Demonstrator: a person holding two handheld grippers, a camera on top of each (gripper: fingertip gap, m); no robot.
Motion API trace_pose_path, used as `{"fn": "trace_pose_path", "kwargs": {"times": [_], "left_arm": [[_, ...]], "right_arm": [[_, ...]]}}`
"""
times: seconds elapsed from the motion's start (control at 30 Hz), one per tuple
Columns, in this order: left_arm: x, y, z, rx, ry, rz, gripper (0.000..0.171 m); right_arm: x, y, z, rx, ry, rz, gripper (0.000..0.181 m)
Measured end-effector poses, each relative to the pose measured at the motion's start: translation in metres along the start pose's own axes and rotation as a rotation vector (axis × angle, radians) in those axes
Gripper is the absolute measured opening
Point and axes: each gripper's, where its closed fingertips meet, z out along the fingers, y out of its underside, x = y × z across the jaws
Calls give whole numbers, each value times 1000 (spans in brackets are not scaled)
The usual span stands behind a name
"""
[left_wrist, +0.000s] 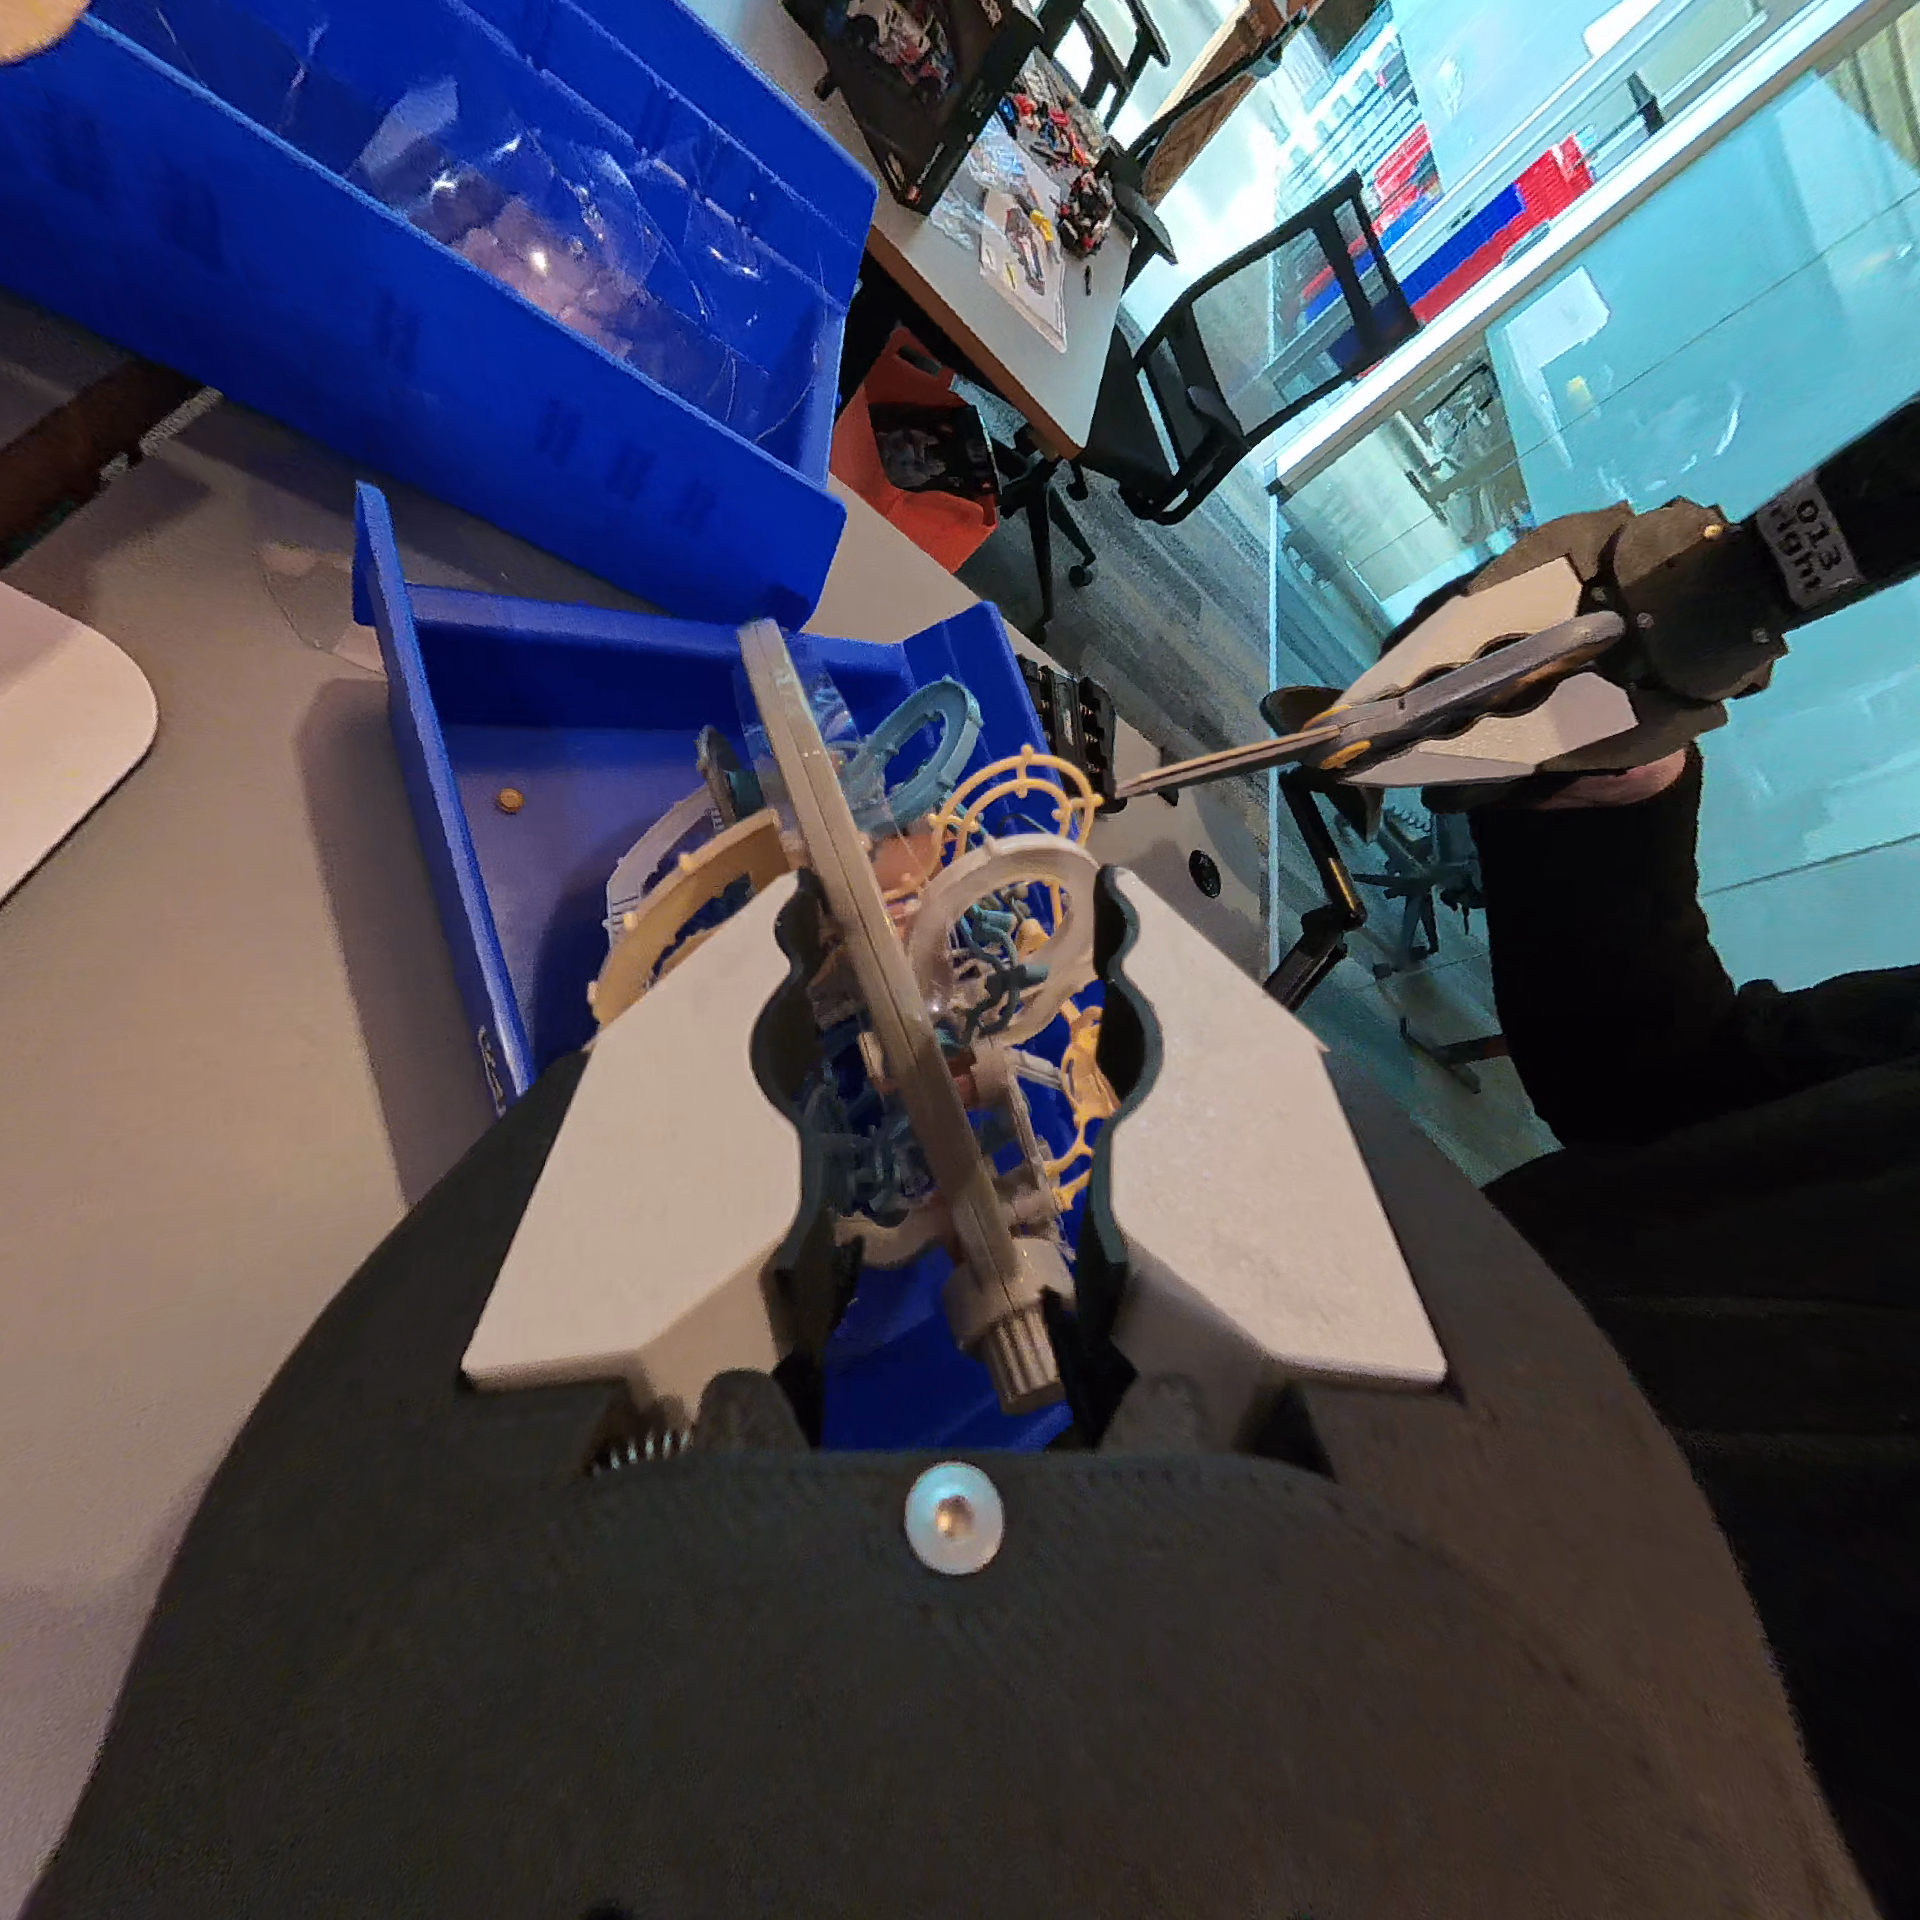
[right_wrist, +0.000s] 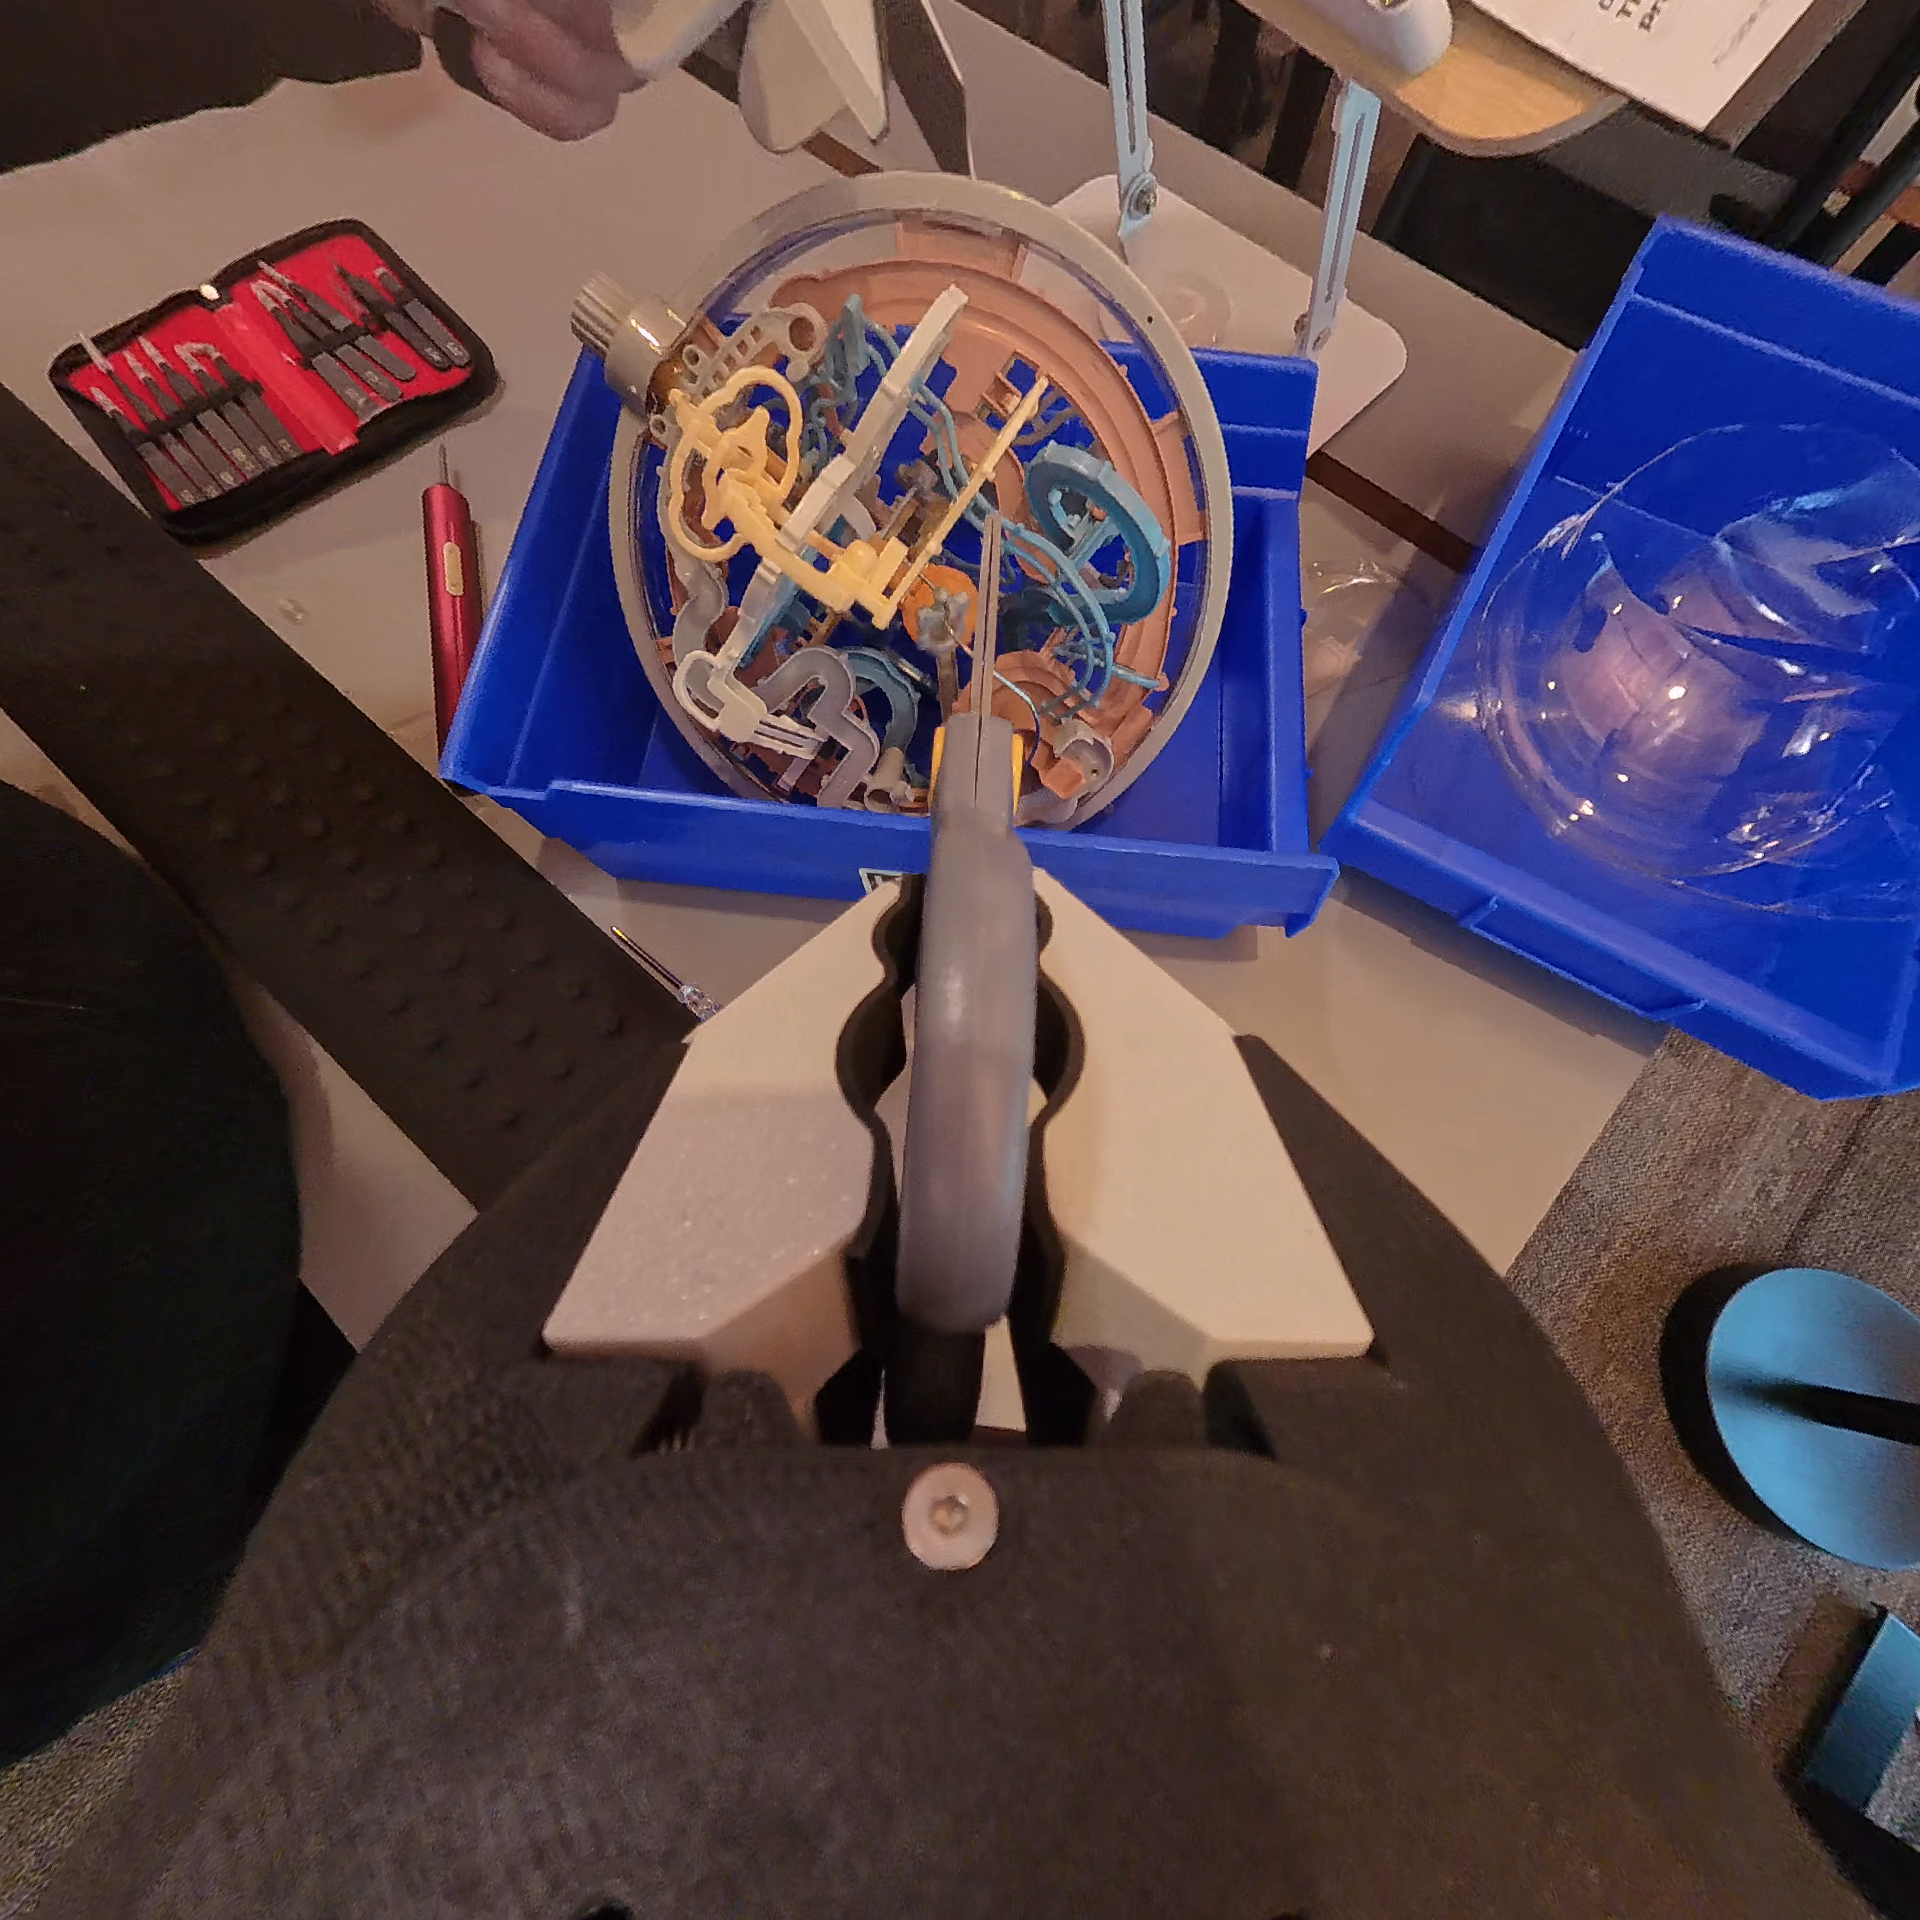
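R claw (right_wrist: 961, 1039) nearest cam: fingers clamped on the grey handle of a pair of scissors (right_wrist: 971, 1101), blades together, thin tip pointing fwd into the maze internals. L claw (left_wrist: 951, 1091) is closed on the grey ring (left_wrist: 831, 862) of a half-open maze ball (right_wrist: 914, 499), holding it on edge over the small blue bin (right_wrist: 1262, 644); the ring runs between the fingers, w/ the ribbed grey knob (left_wrist: 1023, 1351) sitting deep near the palm.

Layout: ball's tracks (yellow, lt blue, tan, grey) face the R claw. The clear dome half (right_wrist: 1714, 665) lies in the larger blue bin (right_wrist: 1455, 883) to the right, apart from the ball. Red tool pouch (right_wrist: 270, 374) and a red pen-type driver (right_wrist: 452, 603) sit on the worktop (right_wrist: 343, 187) left of the small bin, untouched.

Judgement, from how things sit: step in hand looks like working the scissor tip into the tracks near the orange hub (right_wrist: 940, 613).

- Grip is on one thin ring edge, so the ball can pivot. Keep any push in line w/ the ring plane, not across it.
- Blade tip is partly lost among blue rails; can't tell what it touches. Go slow and confirm via the L cam.
- Tracks look thin and brittle, so use small loads, no prying.
- Keep the ball over the bin so loose bits drop in.
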Motion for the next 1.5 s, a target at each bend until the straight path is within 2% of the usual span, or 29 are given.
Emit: {"fn": "trace_pose_path", "kwargs": {"times": [0.17,0.27,0.33,0.4,0.53,0.67,0.77,0.87,1.17,1.27,1.5], "left_arm": [[-5,-9,5,-37,-42,58,49],[-9,-2,11,-105,-68,94,46],[-11,4,16,-145,-61,92,41],[-15,5,16,-144,-80,109,29],[-19,5,16,-121,-75,91,19],[-15,4,14,-88,-48,92,26],[-16,4,9,-69,-52,83,40],[-15,6,5,-75,-53,93,44],[-14,28,11,-135,-30,97,34],[-14,28,14,-116,-27,91,27],[-3,29,18,-78,-57,145,26]], "right_arm": [[-8,-9,1,-14,-21,-41,14],[-13,-12,7,-29,-38,-49,14],[-20,-16,11,-30,-59,-62,14],[-26,-19,12,-30,-75,-67,14],[-34,-24,10,-26,-89,-60,14],[-46,-26,10,-26,-119,-52,14],[-53,-25,10,-30,-121,-34,14],[-64,-26,11,-26,-136,-20,14],[-82,-29,27,-104,-65,-34,14],[-85,-32,32,-136,-53,-45,14],[-90,-34,36,-226,-35,-61,14]]}}
